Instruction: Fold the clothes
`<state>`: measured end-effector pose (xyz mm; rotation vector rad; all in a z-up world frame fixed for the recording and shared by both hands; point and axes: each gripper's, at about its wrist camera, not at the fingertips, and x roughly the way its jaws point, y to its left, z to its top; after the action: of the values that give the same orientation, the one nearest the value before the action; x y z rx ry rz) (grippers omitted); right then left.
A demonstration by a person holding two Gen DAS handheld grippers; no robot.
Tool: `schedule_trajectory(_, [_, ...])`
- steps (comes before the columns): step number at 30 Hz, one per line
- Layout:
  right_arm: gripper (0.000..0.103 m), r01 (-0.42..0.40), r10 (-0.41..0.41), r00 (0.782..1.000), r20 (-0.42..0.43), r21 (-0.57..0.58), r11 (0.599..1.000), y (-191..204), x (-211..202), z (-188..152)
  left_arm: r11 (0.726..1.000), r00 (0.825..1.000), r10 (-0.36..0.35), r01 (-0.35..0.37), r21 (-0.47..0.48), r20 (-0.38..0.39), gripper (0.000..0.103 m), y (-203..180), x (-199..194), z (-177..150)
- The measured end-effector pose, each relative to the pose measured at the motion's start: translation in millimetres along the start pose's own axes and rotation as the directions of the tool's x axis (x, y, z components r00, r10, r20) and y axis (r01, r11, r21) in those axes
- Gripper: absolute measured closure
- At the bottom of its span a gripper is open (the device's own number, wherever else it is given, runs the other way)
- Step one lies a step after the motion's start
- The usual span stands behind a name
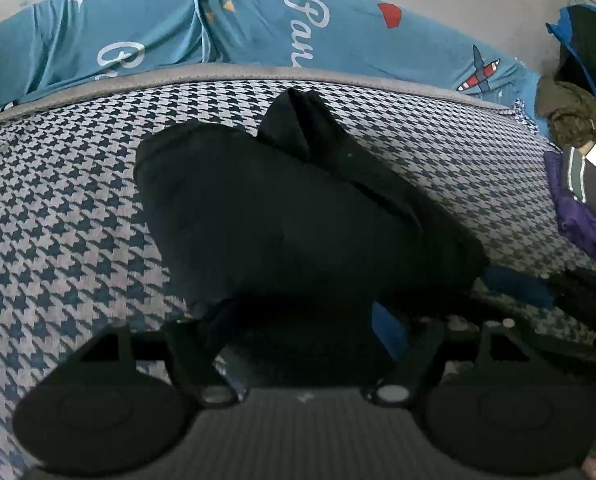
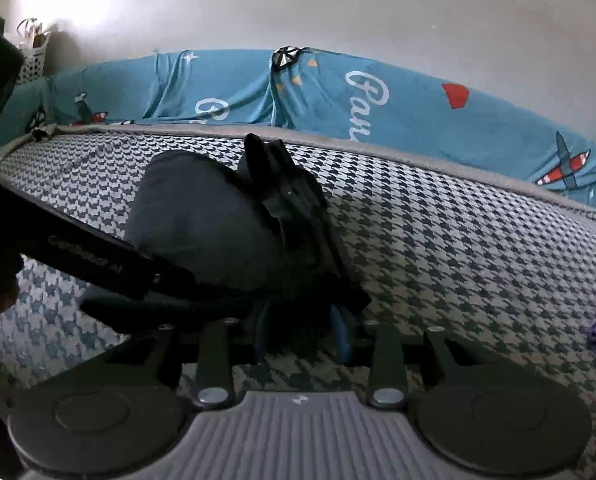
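Observation:
A dark, near-black garment lies bunched on the houndstooth blanket, with a raised fold at its far end. My left gripper is at the garment's near edge, its blue-padded fingers closed into the cloth. In the right wrist view the same garment lies ahead, and my right gripper has its blue fingers close together, pinching the garment's near edge. The left gripper's body crosses the left of that view.
A teal printed sheet runs along the far side against a pale wall. A pile of other clothes, purple, striped and olive, lies at the right. A white basket stands at the far left by the wall.

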<state>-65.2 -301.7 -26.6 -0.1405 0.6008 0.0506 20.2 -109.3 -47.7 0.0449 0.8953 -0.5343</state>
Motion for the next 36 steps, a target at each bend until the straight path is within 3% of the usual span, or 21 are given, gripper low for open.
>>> schedule_trajectory(10, [0.077, 0.066, -0.066, 0.998, 0.004, 0.041, 0.997, -6.3, 3.3, 1.1, 1.0, 1.0, -0.004, 0.004, 0.0, -0.002, 0.029, -0.7, 0.4, -0.5])
schedule_trajectory(16, [0.081, 0.188, -0.182, 0.982, -0.05, 0.165, 0.968, -29.3, 9.1, 3.3, 1.0, 1.0, -0.001, 0.001, 0.007, -0.005, 0.028, -1.8, 1.6, -0.6])
schedule_trajectory(18, [0.082, 0.188, -0.181, 0.982, -0.053, 0.208, 0.96, -37.9, 7.6, 3.7, 1.0, 1.0, -0.001, 0.001, 0.008, -0.005, 0.027, -2.0, 1.6, -0.6])
schedule_trajectory(20, [0.082, 0.154, -0.157, 0.988, -0.001, 0.205, 0.966, -38.4, -0.3, 6.6, 1.0, 1.0, -0.001, 0.001, 0.008, -0.005, 0.027, -1.9, 1.5, -0.6])
schedule_trajectory(24, [0.082, 0.057, -0.07, 0.994, 0.079, 0.152, 0.987, -28.6, -11.0, 10.9, 1.0, 1.0, -0.001, 0.001, 0.008, -0.005, 0.027, -2.0, 0.8, -0.8])
schedule_trajectory(28, [0.082, -0.011, 0.004, 0.995, 0.098, 0.069, 0.998, -13.8, -12.6, 8.6, 1.0, 1.0, -0.005, 0.005, 0.005, -0.006, 0.027, -1.2, 0.5, -0.5])
schedule_trajectory(36, [0.082, 0.018, -0.01, 0.998, 0.054, -0.152, 0.988, 10.6, 4.7, 1.0, 1.0, 1.0, -0.009, 0.009, 0.001, -0.009, 0.026, -0.8, 1.0, 0.0])
